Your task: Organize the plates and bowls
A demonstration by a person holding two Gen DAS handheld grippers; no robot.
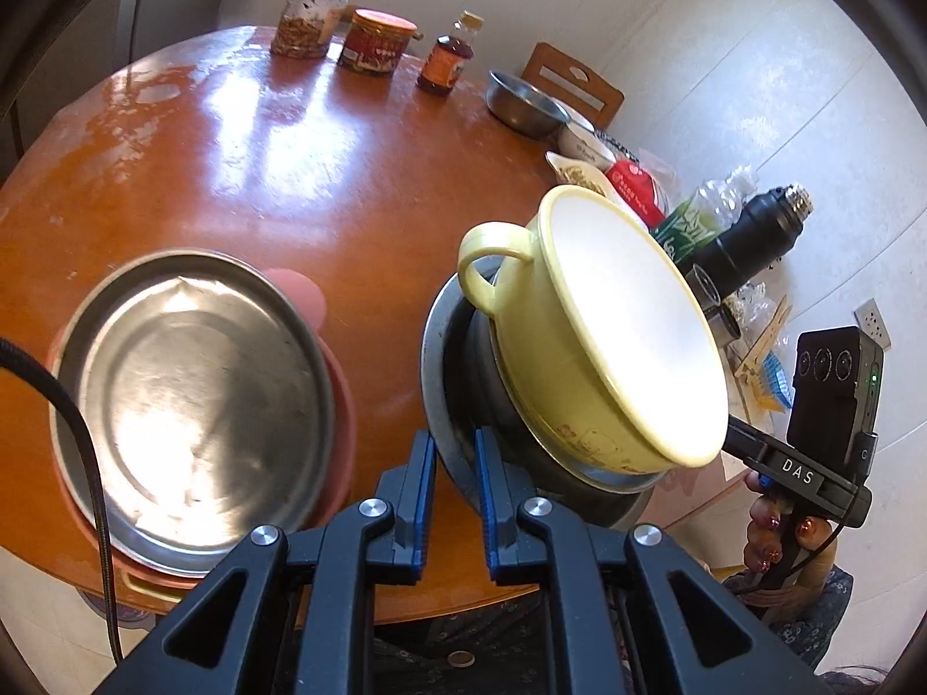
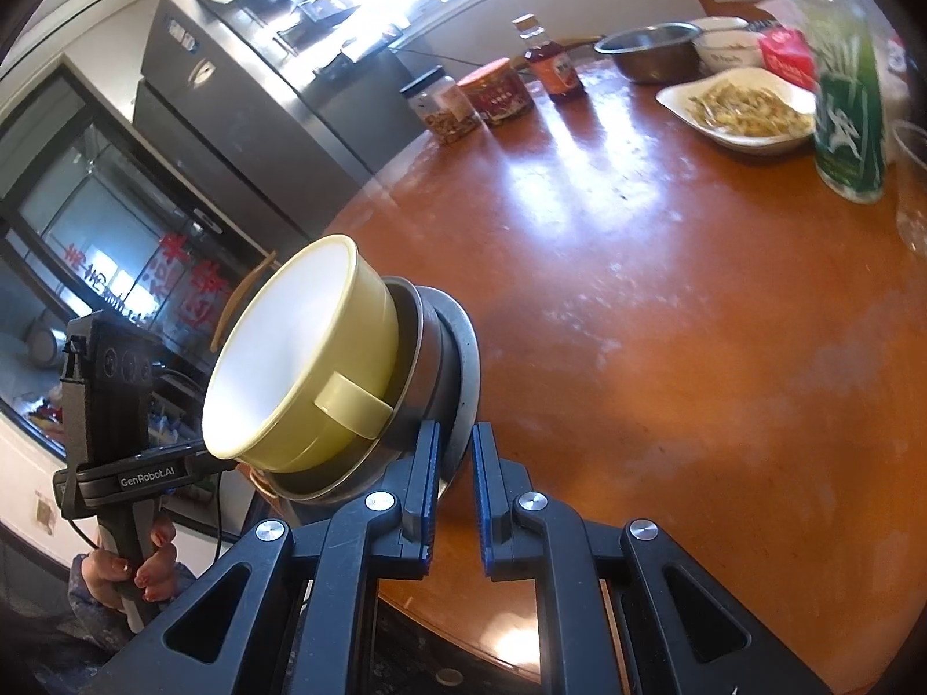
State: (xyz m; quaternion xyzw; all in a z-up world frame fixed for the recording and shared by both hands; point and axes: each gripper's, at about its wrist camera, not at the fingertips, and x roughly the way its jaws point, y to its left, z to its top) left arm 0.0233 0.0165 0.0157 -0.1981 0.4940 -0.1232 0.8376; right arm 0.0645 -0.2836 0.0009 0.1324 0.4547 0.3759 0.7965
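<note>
Left wrist view: left gripper pinching the rim of a steel plate that carries a nested steel bowl and a yellow handled bowl, the stack tilted just ahead and to the right; to the left, a second steel plate lying on a pink plate on the round table. Right wrist view: right gripper clamped on the same plate's rim, the tilted stack with its yellow bowl ahead and to the left, above the table edge.

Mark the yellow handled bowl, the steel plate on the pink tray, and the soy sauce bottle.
yellow handled bowl (image 1: 626, 313), left wrist view, white inside.
steel plate (image 1: 191, 405), left wrist view, flat centre.
soy sauce bottle (image 1: 447, 61), left wrist view, label.
</note>
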